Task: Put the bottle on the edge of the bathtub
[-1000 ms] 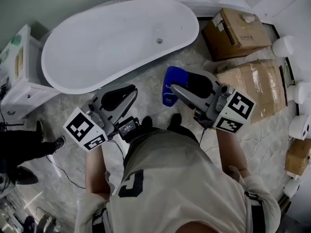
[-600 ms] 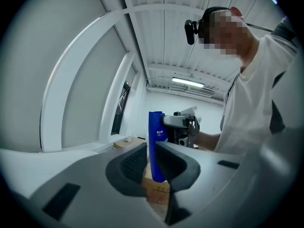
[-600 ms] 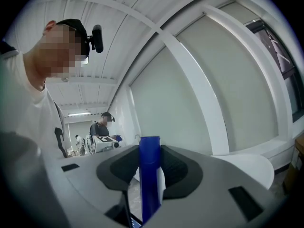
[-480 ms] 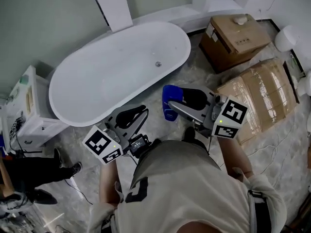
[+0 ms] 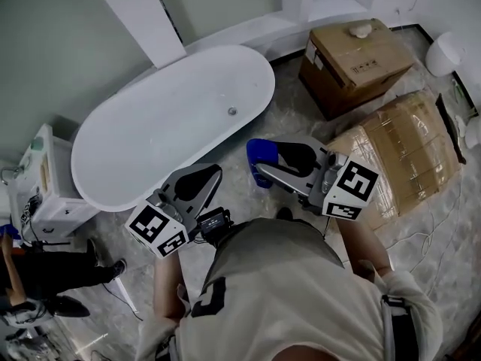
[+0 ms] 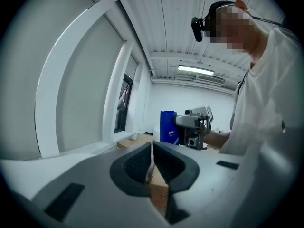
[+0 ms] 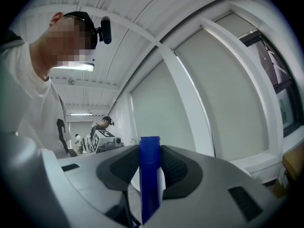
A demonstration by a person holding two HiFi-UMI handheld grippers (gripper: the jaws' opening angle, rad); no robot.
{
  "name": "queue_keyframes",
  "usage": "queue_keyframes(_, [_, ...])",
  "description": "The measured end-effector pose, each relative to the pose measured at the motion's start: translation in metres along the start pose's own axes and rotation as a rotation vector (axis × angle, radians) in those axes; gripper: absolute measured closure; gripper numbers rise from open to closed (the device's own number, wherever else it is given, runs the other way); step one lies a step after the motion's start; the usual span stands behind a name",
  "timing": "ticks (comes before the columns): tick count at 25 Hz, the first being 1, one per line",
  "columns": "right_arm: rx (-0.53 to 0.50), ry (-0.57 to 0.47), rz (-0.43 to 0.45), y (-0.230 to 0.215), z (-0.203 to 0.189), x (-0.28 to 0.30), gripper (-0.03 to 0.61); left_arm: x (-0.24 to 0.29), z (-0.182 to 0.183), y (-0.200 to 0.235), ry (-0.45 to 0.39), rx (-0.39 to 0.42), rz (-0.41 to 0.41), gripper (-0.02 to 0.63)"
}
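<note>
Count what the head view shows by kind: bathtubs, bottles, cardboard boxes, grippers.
Bathtub: 1
Blue bottle: 1
Cardboard boxes: 2
Grippers: 2, the left gripper and the right gripper
Total: 6

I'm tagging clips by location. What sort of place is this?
Likely an unfinished bathroom or a fixture showroom: a freestanding white bathtub, cardboard boxes, and a marble-patterned floor.
</note>
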State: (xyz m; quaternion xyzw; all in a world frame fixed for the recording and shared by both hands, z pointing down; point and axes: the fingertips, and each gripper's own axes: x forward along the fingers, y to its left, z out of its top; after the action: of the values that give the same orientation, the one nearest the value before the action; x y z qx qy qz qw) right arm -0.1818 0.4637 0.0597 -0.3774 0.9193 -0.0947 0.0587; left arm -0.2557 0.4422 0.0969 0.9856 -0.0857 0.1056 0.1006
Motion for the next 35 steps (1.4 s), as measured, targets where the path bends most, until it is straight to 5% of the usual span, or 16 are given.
queue_keyframes(19, [0.046, -0.052, -0.007, -0.105, 0.016, -0.094, 0.428, 0.119, 0.015, -0.033, 0.052, -0.009, 0.062, 0.543])
queue_keyframes(29, [0.085, -0.040, -0.029, -0.142, 0.011, -0.075, 0.428, 0.125, 0.015, -0.001, 0.027, -0.058, 0.074, 0.543])
queue_keyframes(35, [0.087, 0.021, -0.026, -0.183, 0.016, -0.042, 0.428, 0.144, 0.024, 0.054, -0.004, -0.087, 0.085, 0.543])
